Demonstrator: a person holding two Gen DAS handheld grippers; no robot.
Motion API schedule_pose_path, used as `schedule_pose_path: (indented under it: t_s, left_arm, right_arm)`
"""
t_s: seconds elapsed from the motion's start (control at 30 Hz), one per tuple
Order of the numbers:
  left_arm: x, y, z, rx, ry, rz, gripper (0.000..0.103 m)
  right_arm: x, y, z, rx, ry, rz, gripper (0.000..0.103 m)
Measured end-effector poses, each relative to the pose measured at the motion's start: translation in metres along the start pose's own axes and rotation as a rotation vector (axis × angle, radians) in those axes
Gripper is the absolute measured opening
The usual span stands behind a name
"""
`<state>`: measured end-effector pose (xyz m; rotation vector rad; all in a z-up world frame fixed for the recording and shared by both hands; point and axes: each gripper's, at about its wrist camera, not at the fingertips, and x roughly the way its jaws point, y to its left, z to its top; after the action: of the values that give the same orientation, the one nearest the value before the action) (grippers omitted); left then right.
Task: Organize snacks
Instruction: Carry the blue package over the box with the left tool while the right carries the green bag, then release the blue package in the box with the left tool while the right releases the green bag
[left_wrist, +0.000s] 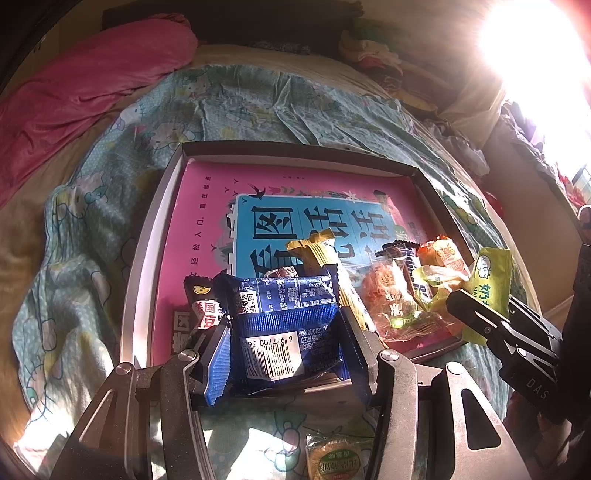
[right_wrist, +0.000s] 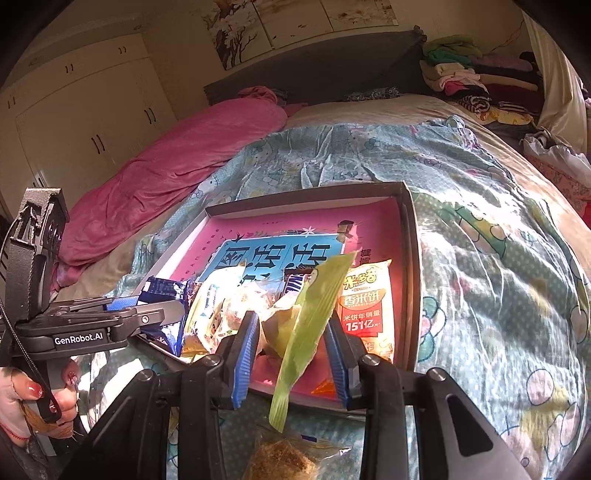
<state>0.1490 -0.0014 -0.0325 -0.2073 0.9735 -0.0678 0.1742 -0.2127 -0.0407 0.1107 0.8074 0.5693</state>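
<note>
a shallow box (left_wrist: 155, 236) with a pink printed floor is set on the patterned quilt (left_wrist: 258, 99), and snacks are piled at its near edge. both packets are best lowered flat onto bare floor beside the pile, then let go. the left gripper (left_wrist: 284, 332) is clamped, part-open, on a dark blue packet (left_wrist: 284, 306) over the near rim. the right gripper (right_wrist: 291, 339) looks narrowly closed around a green packet (right_wrist: 314, 306), held upright.
</note>
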Motion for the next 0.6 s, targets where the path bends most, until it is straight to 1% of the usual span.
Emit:
schedule_pose_path:
  t_s: [0.33, 0.47, 0.6]
  left_arm:
    - [0.0, 0.0, -0.001, 0.0, 0.001, 0.0, 0.055]
    - [0.0, 0.001, -0.001, 0.001, 0.001, 0.0, 0.055]
    - [-0.001, 0.002, -0.002, -0.001, 0.003, -0.002, 0.055]
  right_arm:
    - [-0.01, -0.007, 0.003, 0.014, -0.025, -0.038, 0.04]
    - [-0.012, -0.007, 0.002, 0.001, -0.031, -0.082, 0.042]
    - [-0.016, -0.006, 0.003, -0.016, -0.044, -0.116, 0.043]
